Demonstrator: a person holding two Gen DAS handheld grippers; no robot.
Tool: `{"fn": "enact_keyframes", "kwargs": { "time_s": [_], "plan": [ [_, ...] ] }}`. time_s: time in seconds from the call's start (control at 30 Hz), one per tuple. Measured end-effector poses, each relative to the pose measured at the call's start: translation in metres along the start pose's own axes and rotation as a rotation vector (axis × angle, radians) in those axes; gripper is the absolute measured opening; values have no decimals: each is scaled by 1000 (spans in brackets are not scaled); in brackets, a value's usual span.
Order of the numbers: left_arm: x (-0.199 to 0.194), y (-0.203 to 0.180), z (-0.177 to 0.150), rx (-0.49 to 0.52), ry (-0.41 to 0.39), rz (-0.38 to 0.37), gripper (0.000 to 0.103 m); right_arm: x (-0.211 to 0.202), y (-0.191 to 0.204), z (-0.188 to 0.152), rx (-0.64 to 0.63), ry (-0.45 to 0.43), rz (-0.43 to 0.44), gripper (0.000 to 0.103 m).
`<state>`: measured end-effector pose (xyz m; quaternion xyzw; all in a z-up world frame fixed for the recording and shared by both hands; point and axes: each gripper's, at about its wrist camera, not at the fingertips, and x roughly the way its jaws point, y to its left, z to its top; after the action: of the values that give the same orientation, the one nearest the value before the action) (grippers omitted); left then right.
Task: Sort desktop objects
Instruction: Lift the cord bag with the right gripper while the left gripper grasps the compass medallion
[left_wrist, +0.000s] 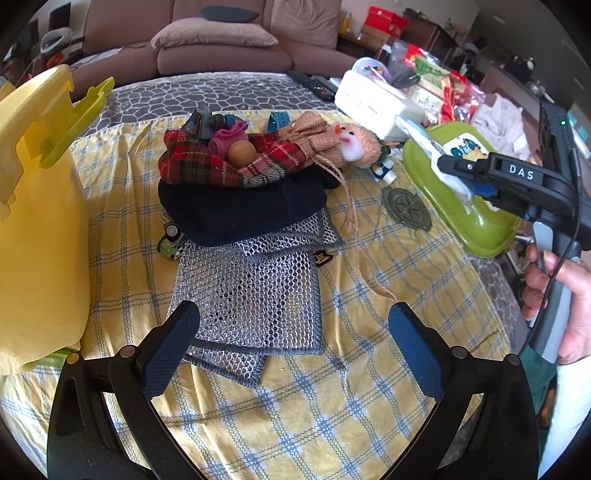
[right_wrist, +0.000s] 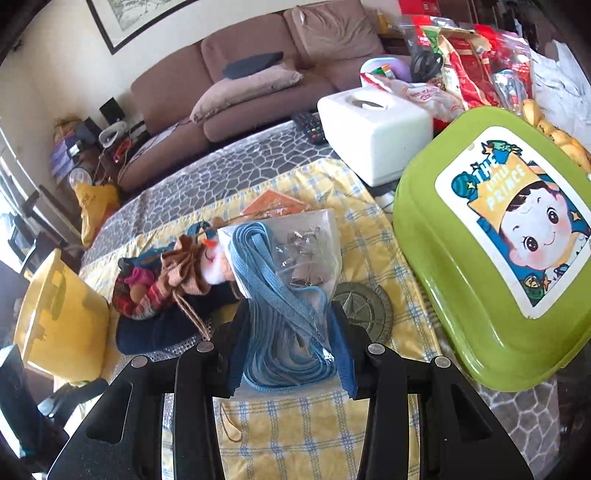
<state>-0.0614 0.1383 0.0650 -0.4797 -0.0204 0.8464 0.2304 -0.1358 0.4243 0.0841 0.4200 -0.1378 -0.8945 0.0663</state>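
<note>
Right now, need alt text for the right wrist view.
The right tool is shut on a clear plastic bag of blue strap and metal clips, held above a yellow checked cloth. A green plastic bin with a cartoon sticker sits to the right, a yellow plastic bin to the left.

Left gripper (left_wrist: 293, 343) spread wide, right gripper (right_wrist: 291, 354) clamped, raised

"DAS" on right gripper (left_wrist: 476, 181); "PRINCE" on green lid (right_wrist: 461, 295)
</note>
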Motion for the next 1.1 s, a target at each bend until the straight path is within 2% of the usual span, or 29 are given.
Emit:
{"fn": "enact_keyframes", "kwargs": {
  "time_s": [0.17,0.3,0.57,0.77,1.0,1.1],
  "plan": [
    [6,-27,5,87,-3,-11,102,-13,-12,13,62,-47,32,41],
    [24,-62,25,155,-12,-3,102,-29,-21,17,88,-86,45,41],
    [97,-131,64,324,34,39,102,-45,-40,23,137,-127,61,41],
    [152,-143,81,284,116,49,102,-54,-54,26,165,-153,43,42],
    [181,-161,93,253,148,47,102,-56,-66,28,195,-161,41,42],
    [192,-170,96,270,155,104,103,-56,-69,29,197,-160,38,42]
  ]
}}
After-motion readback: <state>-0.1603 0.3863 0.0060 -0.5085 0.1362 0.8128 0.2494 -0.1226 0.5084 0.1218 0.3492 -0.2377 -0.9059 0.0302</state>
